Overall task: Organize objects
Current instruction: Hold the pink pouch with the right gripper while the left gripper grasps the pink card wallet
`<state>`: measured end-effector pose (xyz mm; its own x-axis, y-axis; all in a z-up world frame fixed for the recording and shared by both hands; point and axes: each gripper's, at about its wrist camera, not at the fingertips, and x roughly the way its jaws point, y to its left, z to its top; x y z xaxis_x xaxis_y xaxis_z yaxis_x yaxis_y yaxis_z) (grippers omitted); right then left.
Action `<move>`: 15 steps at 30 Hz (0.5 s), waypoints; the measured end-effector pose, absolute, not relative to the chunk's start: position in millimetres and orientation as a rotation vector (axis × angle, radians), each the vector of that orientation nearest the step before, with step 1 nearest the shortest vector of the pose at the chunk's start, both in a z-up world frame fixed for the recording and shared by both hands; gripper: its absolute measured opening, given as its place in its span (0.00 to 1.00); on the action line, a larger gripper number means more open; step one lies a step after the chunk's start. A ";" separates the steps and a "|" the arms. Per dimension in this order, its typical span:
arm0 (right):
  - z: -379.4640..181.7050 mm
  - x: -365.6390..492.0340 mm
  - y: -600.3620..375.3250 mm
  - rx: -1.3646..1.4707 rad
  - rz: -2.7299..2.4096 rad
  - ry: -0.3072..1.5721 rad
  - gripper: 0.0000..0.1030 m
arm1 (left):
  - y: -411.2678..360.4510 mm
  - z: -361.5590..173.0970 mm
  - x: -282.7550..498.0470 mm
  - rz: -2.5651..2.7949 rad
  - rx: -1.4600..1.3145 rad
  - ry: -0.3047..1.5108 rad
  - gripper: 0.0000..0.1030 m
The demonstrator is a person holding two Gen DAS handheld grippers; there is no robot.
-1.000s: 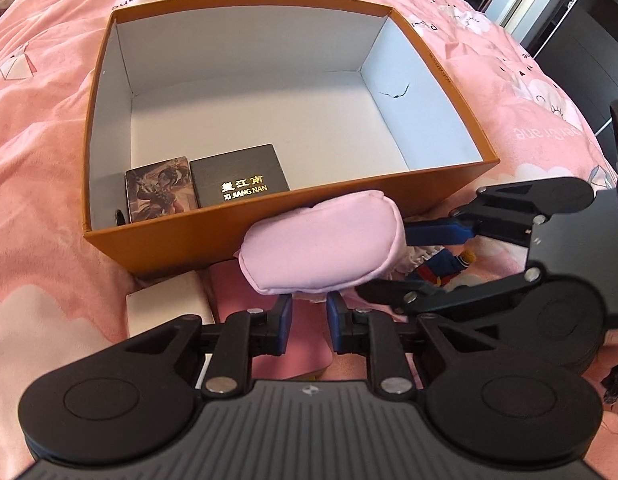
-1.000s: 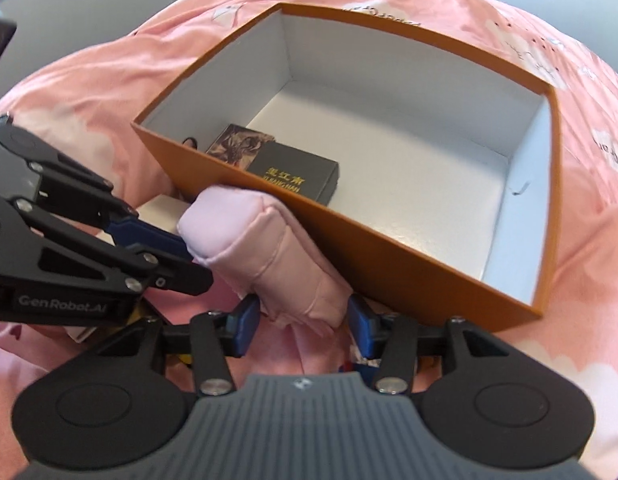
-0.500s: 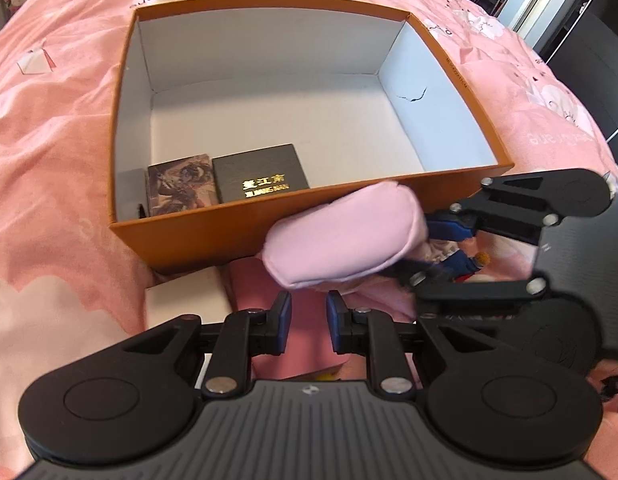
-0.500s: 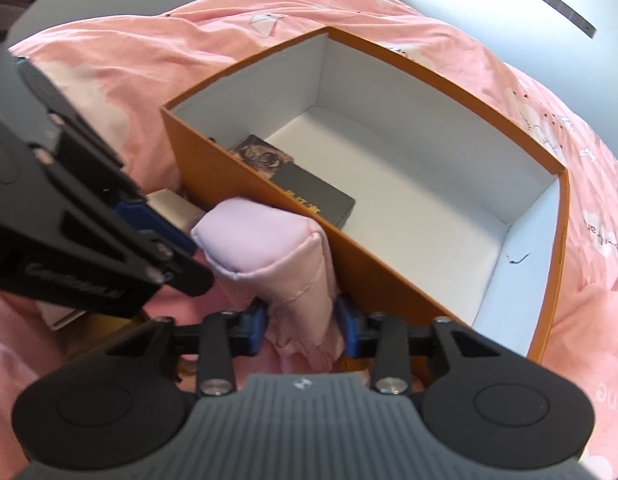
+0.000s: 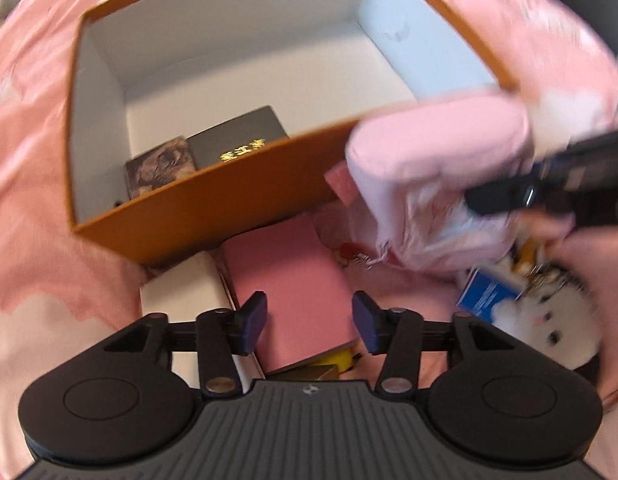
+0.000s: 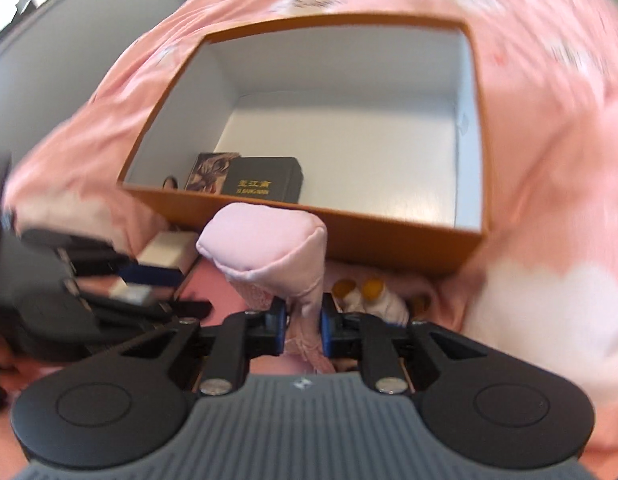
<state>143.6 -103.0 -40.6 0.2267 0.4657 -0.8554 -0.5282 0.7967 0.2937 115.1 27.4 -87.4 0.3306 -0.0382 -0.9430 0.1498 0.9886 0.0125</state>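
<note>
The right tool point(image 6: 303, 326) points steeply down at the bed, its blue pads pinched tight on the lower end of a pale pink pouch point(image 6: 269, 244); its jaws have just been closing, with the pouch between them. The pouch stands up from the grip, and its rounded top overlaps the near orange wall of the box point(image 6: 389, 240); whether they touch cannot be told.

The left tool point(image 5: 309, 320) also tilts steeply down. Its jaws have just been opening and stand wide with nothing between them, above a pink notebook point(image 5: 289, 280) lying on the bed beside a white box point(image 5: 181, 292).

The orange box sits open on the pink bedspread point(image 5: 29, 220). Most of its white floor is bare. Only the near left corner is taken: a black box with gold lettering point(image 6: 265, 180) and a picture card box point(image 6: 211, 170) lie side by side there.

Along the box's near wall the bed is crowded: a white plush toy point(image 5: 541, 328), a blue carton point(image 5: 489, 292) and small blurred odds and ends lie beneath the raised pouch.
</note>
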 end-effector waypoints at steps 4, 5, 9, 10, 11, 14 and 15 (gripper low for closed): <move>-37.5 145.7 -116.7 0.039 0.656 1.181 0.17 | -6.1 -100.5 113.4 -0.086 0.342 1.223 0.60; -35.1 144.7 -118.3 0.044 0.649 1.173 0.17 | -14.4 -104.5 111.9 -0.090 0.397 1.224 0.61; -28.9 142.1 -127.9 0.072 0.641 1.155 0.17 | -39.7 -115.6 106.0 -0.085 0.568 1.204 0.66; -29.8 142.2 -128.3 0.074 0.641 1.156 0.17 | -45.2 -118.7 104.9 -0.083 0.607 1.204 0.68; -31.1 142.3 -129.0 0.079 0.639 1.159 0.17 | -49.9 -121.1 103.5 -0.083 0.639 1.200 0.68; -33.7 146.7 -134.6 0.103 0.641 1.169 0.17 | -64.8 -124.9 94.8 -0.121 0.717 1.187 0.70; -33.9 147.1 -136.7 0.107 0.643 1.171 0.17 | -68.2 -126.1 92.0 -0.141 0.725 1.198 0.69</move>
<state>147.1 -136.7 -33.9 0.2336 0.5211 -0.8209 -0.4131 0.8175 0.4013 92.0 -68.2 -126.1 0.3850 0.2680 -0.8832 0.4660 0.7696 0.4366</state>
